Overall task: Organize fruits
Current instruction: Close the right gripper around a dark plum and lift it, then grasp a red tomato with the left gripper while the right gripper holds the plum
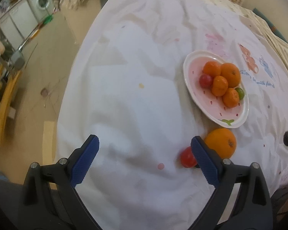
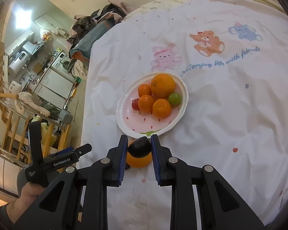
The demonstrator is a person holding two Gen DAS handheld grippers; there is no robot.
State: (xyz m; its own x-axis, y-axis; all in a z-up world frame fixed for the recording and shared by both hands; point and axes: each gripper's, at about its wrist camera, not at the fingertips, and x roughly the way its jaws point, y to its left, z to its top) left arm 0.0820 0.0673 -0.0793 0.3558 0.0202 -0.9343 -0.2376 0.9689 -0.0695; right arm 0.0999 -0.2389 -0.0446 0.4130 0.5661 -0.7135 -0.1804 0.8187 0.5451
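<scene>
From the left wrist, the left gripper [image 1: 144, 149] stands wide open over the white cloth [image 1: 136, 61] with nothing between its blue pads; its right-hand finger hides part of a red fruit [image 1: 187, 157] that lies just beside a loose orange [image 1: 221, 142]. Beyond these the pink plate [image 1: 196, 98] carries several oranges, a small red fruit and a green one (all piled toward its far side). From the right wrist, the right gripper [image 2: 139, 147] is clamped on a dark plum [image 2: 139, 147], held above the loose orange [image 2: 139, 162] and just short of the plate's [image 2: 124, 122] near rim. The left tongs and a hand [image 2: 31, 193] sit at lower left, with cluttered shelves behind.
</scene>
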